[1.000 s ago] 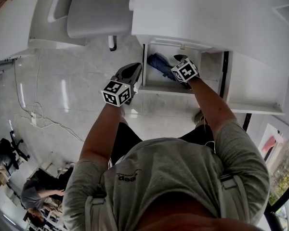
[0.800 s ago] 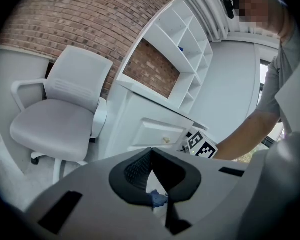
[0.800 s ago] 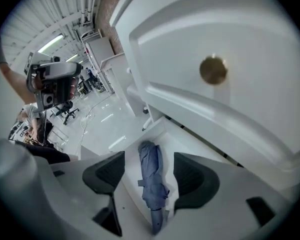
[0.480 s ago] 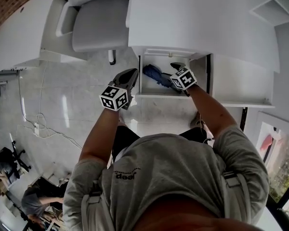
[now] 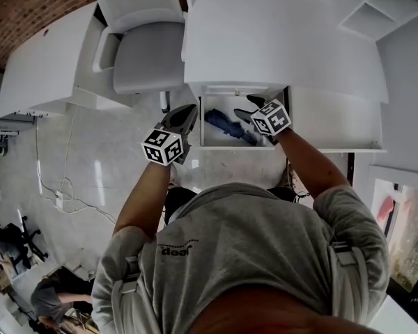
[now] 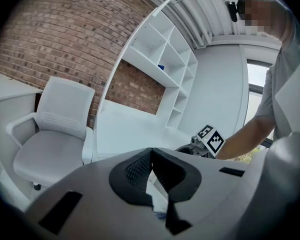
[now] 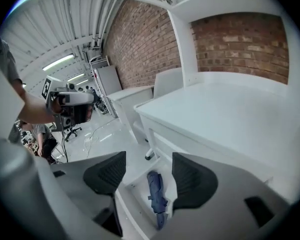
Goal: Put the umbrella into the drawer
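The umbrella (image 5: 227,125), a folded, dark blue fabric bundle, long and slightly crumpled, lies loose on the floor of the open drawer (image 5: 203,131), slanting across it and apart from both grippers. The drawer is a smooth white box pulled out from under the flat white desk (image 5: 279,40), and the umbrella is the only thing seen in it. Above the drawer's right part hangs the right gripper (image 5: 249,108), its ribbed black pads spread wide with nothing between them but the view down onto the umbrella. Just left of the drawer, outside its wall, the left gripper (image 5: 187,113) has its pads pressed together, empty. Further left of the drawer stands a white moulded chair (image 5: 145,54) with armrests on glossy pale floor tiles (image 5: 90,158).
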